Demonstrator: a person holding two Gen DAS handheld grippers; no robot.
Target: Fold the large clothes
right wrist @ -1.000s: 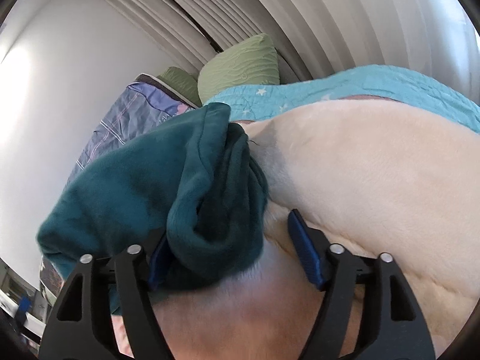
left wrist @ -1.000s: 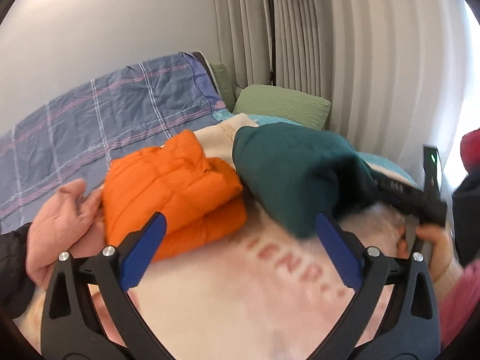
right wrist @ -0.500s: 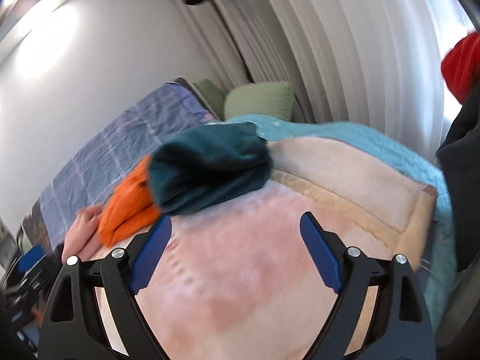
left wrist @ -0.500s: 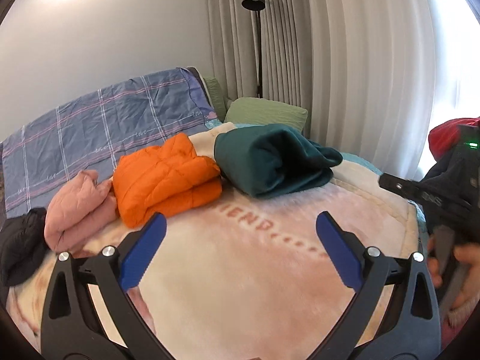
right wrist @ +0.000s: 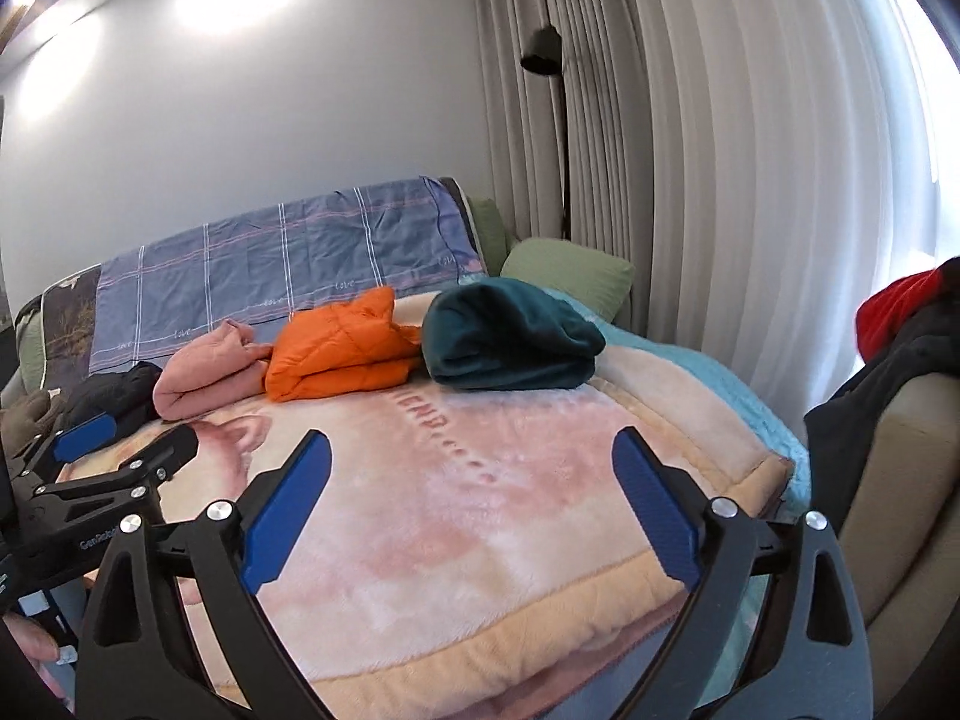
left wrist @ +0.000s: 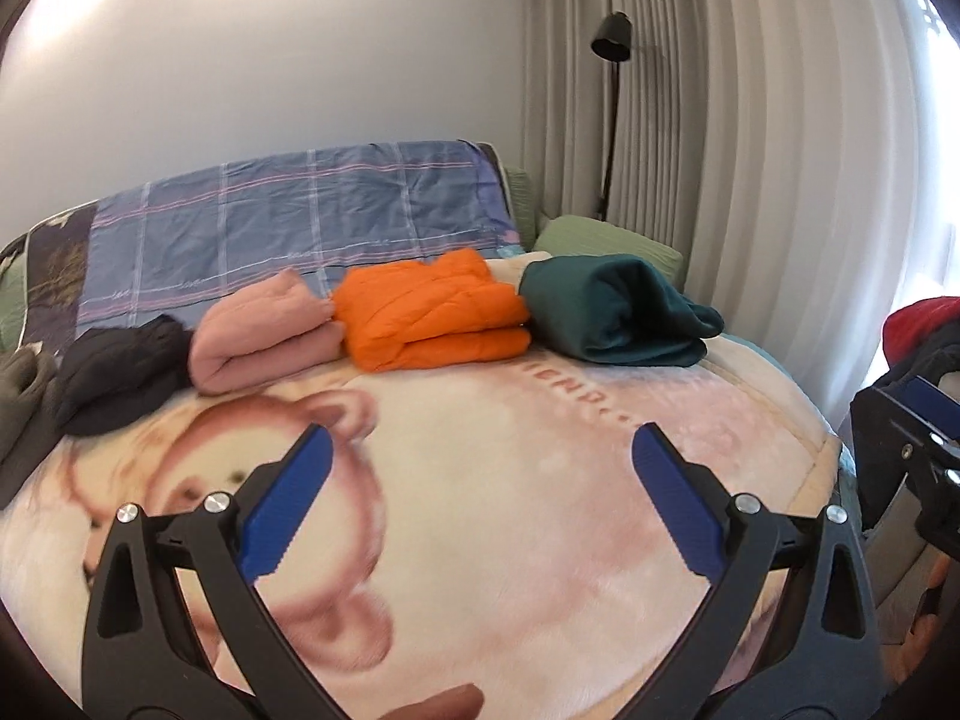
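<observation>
Jaws of the right gripper [right wrist: 471,501] stand wide apart with nothing between them but the bare pink and cream plush blanket [right wrist: 480,516] that covers the bed; they have just been opening. The left gripper [left wrist: 480,501] is spread just as wide, and its blue pads also frame only blanket, here the printed cartoon face.

Well beyond both pairs of jaws, along the far part of the bed, a row of folded clothes lies side by side. Straight ahead of the right jaws and slightly toward their left pad sits the folded dark teal fleece garment [right wrist: 510,342], resting on the blanket, clear of both grippers. Touching its left side is the folded orange quilted puffer jacket [right wrist: 342,348], then a rolled pale pink fleece garment [right wrist: 204,378] pressed against the orange one, then a crumpled black garment [right wrist: 114,396] farther out past the left pad. From the left gripper's camera the same row runs across ahead of the jaws, with the teal piece [left wrist: 612,312] beyond the right pad, the orange jacket [left wrist: 432,315] ahead between the pads, and the pink [left wrist: 264,336] and black [left wrist: 120,372] pieces beyond the left pad.

Behind the row, a blue checked sheet [right wrist: 282,264] is draped up against the wall, with a green ribbed pillow [right wrist: 570,270] beside it near the pale pleated curtain [right wrist: 720,180]. A black floor lamp [right wrist: 543,54] stands in front of the curtain.
</observation>
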